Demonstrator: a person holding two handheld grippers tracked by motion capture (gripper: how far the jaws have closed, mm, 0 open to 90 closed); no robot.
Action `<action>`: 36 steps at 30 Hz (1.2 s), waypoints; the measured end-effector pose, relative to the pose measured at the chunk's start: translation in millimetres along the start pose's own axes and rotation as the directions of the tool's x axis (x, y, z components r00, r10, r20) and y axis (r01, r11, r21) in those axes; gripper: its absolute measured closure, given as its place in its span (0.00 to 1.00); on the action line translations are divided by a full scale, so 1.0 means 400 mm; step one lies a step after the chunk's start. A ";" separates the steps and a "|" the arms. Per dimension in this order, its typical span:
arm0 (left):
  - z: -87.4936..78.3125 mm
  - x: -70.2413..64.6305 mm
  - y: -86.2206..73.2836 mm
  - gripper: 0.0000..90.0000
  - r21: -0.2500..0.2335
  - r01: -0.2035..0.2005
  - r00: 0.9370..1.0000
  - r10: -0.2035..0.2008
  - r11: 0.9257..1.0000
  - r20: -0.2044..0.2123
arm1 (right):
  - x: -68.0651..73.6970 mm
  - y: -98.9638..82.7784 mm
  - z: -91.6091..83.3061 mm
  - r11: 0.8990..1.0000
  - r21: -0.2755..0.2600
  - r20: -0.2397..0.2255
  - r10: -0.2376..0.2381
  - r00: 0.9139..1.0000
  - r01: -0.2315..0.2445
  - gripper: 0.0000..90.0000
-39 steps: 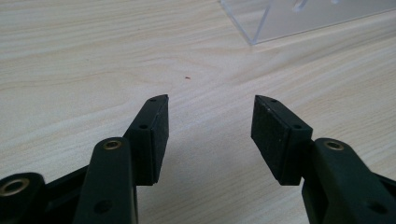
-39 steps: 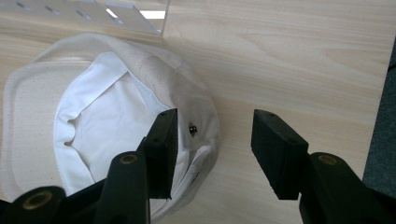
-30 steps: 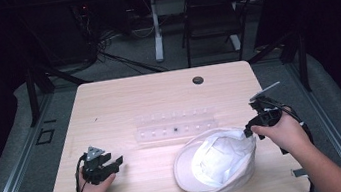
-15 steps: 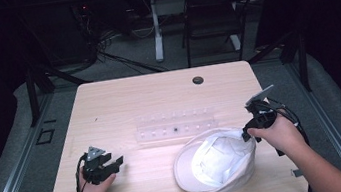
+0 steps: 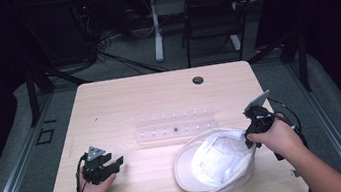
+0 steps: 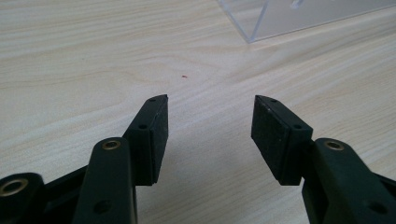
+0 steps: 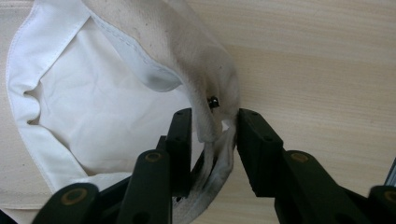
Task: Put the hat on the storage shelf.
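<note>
A white cloth cap [image 5: 216, 161] lies upside down on the wooden table [image 5: 159, 102], toward the front right. My right gripper [image 5: 253, 132] is shut on the cap's right edge and lifts that edge a little. In the right gripper view the cap [image 7: 107, 102] shows its white lining, and a fold of its cream fabric with a small black stud is pinched between the jaws of the right gripper [image 7: 214, 130]. My left gripper [image 5: 110, 166] rests at the front left, open, with nothing between the jaws. The left gripper [image 6: 210, 123] hovers low over bare wood.
A clear plastic rack [image 5: 175, 124] with rows of small wells sits mid-table, just behind the cap; its corner [image 6: 289, 16] appears at the top of the left gripper view. A round cable hole [image 5: 198, 80] is near the table's far edge. A chair [image 5: 211, 19] stands beyond.
My right gripper has shifted slightly left and forward with the cap's edge in it, bunching the fabric. The left gripper has stayed put.
</note>
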State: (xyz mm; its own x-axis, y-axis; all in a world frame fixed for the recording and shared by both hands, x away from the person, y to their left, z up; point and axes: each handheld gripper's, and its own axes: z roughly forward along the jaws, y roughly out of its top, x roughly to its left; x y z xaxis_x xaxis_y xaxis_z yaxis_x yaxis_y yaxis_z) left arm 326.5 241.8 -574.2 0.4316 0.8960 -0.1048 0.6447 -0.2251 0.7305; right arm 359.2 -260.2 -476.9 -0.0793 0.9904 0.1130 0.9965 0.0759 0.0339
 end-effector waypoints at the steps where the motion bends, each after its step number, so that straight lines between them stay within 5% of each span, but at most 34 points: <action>1: 0.000 0.000 0.000 0.52 0.000 0.000 1.000 0.000 1.000 0.000 | 0.000 0.000 0.000 1.000 0.000 0.000 0.000 1.000 0.000 0.76; 6: 0.000 -0.001 0.000 0.52 0.001 -0.001 1.000 0.001 1.000 0.000 | 0.015 -0.005 -0.007 1.000 -0.019 0.019 -0.012 1.000 0.012 0.85; 16: 0.000 -0.002 0.000 0.52 0.000 -0.002 1.000 0.002 1.000 0.000 | 0.032 -0.005 -0.017 1.000 -0.019 0.029 -0.020 0.999 0.021 0.89; 27: 0.001 -0.003 -0.001 0.52 0.000 -0.002 1.000 0.002 1.000 0.001 | 0.026 0.000 -0.043 1.000 0.019 -0.074 0.006 0.997 -0.005 0.89; 36: 0.000 -0.003 -0.001 0.52 0.003 -0.002 1.000 0.002 1.000 -0.002 | 0.031 0.001 -0.075 1.000 0.027 -0.116 0.010 0.993 -0.007 0.89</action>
State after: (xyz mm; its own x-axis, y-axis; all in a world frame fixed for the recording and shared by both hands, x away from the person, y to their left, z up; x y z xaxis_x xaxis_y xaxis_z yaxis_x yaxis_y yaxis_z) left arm 325.8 240.9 -574.3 0.4321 0.8960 -0.1021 0.6454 -0.2281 0.7290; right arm 358.0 -251.3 -445.6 -0.0716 0.9711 0.2276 0.9974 0.0721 0.0060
